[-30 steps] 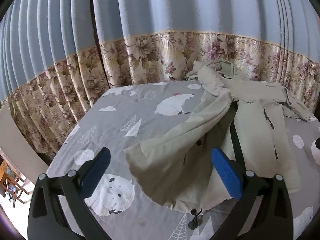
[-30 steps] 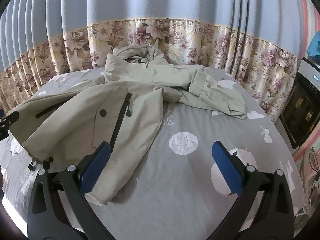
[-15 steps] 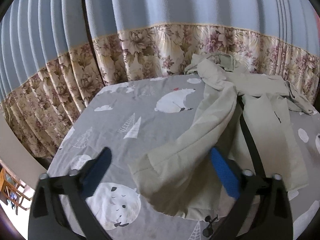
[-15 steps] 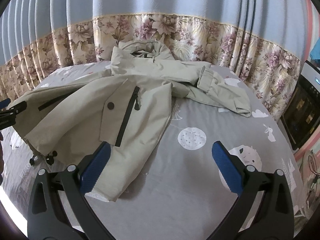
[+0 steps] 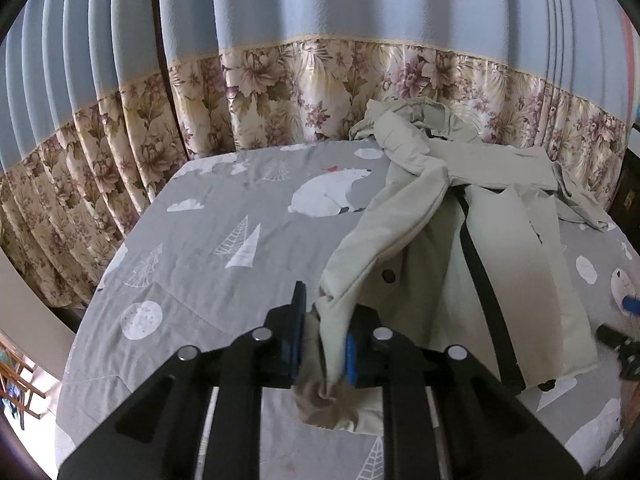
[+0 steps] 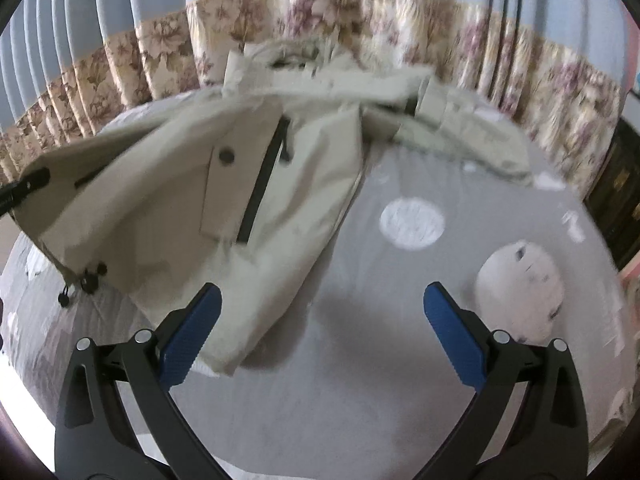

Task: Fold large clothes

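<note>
Clearly soft and limp, the jacket (image 5: 432,248) bunches in the clamped left gripper (image 5: 323,344); the right gripper (image 6: 322,334), wide apart, should take its near-edge hem.

Jacket (image 5: 436,248) – matt cloth; bedsheet (image 5: 240,216) – soft cotton.

Left gripper (image 5: 322,344) goes from wide open to clamped on the jacket (image 5: 436,248) — near hem corner is bunched between the blue pads (image 5: 298,320) at lower centre of the left wrist view, fabric now pulled taut up toward the collar. Right gripper (image 6: 320,332) view turns motion-blurred, and the jacket's lower edge (image 6: 224,360) sits closer to the left pad at lower left — the drawcord toggles (image 6: 86,280) show higher in the frame.
</note>
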A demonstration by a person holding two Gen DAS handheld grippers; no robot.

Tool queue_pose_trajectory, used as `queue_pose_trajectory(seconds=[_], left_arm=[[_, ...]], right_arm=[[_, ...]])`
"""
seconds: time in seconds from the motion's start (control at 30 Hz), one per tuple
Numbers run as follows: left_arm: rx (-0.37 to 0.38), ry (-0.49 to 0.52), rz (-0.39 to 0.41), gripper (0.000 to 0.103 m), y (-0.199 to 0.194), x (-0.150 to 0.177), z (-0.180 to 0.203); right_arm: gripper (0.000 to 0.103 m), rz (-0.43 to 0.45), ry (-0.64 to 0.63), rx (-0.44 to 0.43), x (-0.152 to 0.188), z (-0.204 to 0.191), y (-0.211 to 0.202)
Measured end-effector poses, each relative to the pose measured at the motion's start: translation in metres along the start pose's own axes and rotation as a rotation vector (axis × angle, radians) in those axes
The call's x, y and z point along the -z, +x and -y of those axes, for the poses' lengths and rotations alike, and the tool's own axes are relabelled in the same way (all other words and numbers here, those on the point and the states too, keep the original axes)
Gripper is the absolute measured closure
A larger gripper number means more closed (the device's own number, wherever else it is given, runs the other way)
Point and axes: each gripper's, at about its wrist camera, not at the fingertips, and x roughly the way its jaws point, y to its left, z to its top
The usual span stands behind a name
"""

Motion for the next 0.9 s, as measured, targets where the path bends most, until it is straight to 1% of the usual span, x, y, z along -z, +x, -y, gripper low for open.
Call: queue_pose_trajectory(seconds=[0.07, 0.17, 0.23, 0.3, 0.33, 0.37, 0.4, 0.43, 0.47, 0.5, 0.53, 0.6, 0.7, 0.83, 0.9], left_arm=[[-0.005, 0.0, 0.003, 0.086, 0.0, 0.0, 0.0], [-0.005, -0.002, 0.001, 0.086, 0.001, 0.0, 0.0], [-0.003, -0.001, 0.0, 0.086, 0.001, 0.0, 0.0], [-0.004, -0.001, 0.003, 0.086, 0.0, 0.0, 0.0], [-0.003, 0.0, 0.002, 0.086, 0.0, 0.0, -0.001], [-0.004, 0.0, 0.002, 0.086, 0.0, 0.0, -0.001], [-0.005, -0.002, 0.002, 0.086, 0.0, 0.0, -0.001], [-0.003, -0.004, 0.002, 0.086, 0.0, 0.0, -0.001], [-0.002, -0.004, 0.002, 0.086, 0.0, 0.0, -0.001], [-0.003, 0.001, 0.002, 0.086, 0.0, 0.0, -0.001], [-0.004, -0.001, 0.002, 0.086, 0.0, 0.0, -0.001], [-0.005, -0.005, 0.002, 0.085, -0.002, 0.001, -0.003], [-0.01, -0.016, 0.008, 0.085, -0.007, 0.001, -0.006], [-0.009, -0.033, 0.022, 0.085, -0.022, -0.001, -0.011], [0.002, -0.046, 0.022, 0.085, -0.03, -0.001, -0.011]], right_arm=[[0.029, -0.042, -0.005, -0.022, 0.007, -0.004, 0.01], [0.035, -0.08, 0.013, -0.075, 0.014, -0.007, 0.018], [0.035, -0.083, 0.015, -0.101, 0.016, -0.01, 0.019], [0.039, -0.084, 0.019, -0.138, 0.016, -0.013, 0.02], [0.046, -0.087, 0.018, -0.156, 0.016, -0.014, 0.021], [0.059, -0.085, 0.01, -0.164, 0.016, -0.016, 0.021], [0.069, -0.079, -0.003, -0.176, 0.017, -0.019, 0.021], [0.078, -0.086, -0.014, -0.213, 0.017, -0.021, 0.021], [0.09, -0.084, -0.01, -0.226, 0.017, -0.02, 0.021], [0.094, -0.079, -0.005, -0.238, 0.016, -0.019, 0.02], [0.096, -0.076, 0.006, -0.26, 0.014, -0.015, 0.019], [0.098, -0.055, 0.046, -0.286, 0.01, -0.004, 0.013], [0.098, 0.057, 0.088, -0.234, -0.001, 0.019, -0.013], [0.098, 0.246, 0.169, -0.106, -0.02, 0.071, -0.062], [0.099, 0.291, 0.194, -0.069, -0.025, 0.088, -0.077]])
